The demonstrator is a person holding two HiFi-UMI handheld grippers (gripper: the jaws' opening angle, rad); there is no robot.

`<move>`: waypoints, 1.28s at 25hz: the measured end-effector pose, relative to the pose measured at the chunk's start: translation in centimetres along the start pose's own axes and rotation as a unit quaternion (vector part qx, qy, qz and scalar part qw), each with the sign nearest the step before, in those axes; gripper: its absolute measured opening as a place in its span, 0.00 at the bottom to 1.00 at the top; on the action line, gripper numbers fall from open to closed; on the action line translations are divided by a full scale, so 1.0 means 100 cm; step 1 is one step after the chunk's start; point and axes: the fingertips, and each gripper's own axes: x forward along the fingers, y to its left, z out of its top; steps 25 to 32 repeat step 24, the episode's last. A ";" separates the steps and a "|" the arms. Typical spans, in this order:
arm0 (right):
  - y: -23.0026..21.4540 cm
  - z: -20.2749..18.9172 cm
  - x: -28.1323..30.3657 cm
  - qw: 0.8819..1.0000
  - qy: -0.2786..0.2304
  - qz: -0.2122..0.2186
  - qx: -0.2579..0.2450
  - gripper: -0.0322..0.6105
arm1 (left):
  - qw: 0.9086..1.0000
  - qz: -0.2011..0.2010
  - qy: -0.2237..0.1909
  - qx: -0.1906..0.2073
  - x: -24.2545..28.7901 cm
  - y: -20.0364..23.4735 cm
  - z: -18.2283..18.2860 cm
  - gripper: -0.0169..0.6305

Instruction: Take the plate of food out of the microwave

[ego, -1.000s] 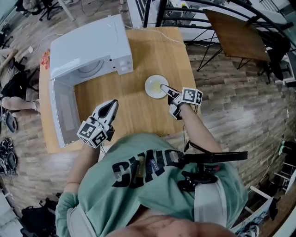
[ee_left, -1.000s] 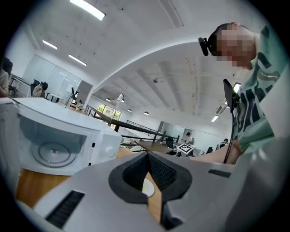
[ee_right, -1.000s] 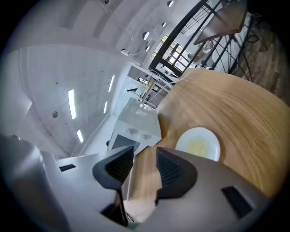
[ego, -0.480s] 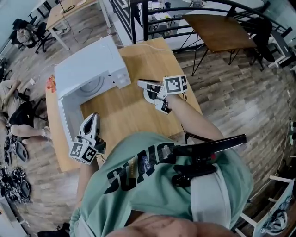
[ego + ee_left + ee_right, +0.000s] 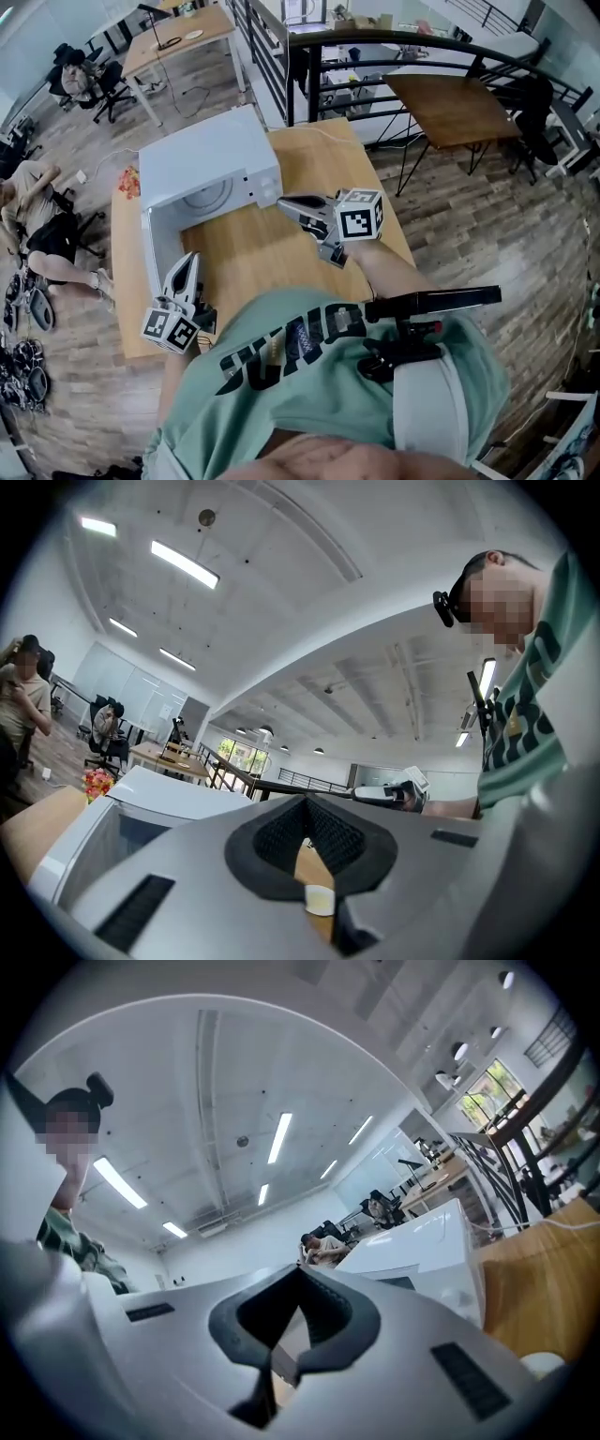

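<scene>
- One wooden worktop [image 5: 253, 258] carries it all. The white microwave [image 5: 211, 150] stands there with its door [image 5: 150, 246] swung wide, and no plate shows inside.
- The door juts toward the person, so a turn of the body could knock it.
- The plate of food [image 5: 546, 1365] is probably the pale rim on the worktop; a low sweep could shove it.
- The right gripper [image 5: 284, 202] and the left gripper [image 5: 192, 259] both have jaws pressed together, empty.

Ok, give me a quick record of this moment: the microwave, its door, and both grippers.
microwave: white, on the wooden table
door: open, swung toward the person
turntable: bare where visible, no plate seen on it
left gripper: shut, empty, beside the open door
right gripper: shut, empty, above the table, tip near the microwave's front
</scene>
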 end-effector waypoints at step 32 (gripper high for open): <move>-0.003 -0.055 0.001 0.991 0.099 -0.029 -0.080 0.06 | 1.000 -0.007 0.008 -0.020 -0.002 -0.003 -0.017 0.03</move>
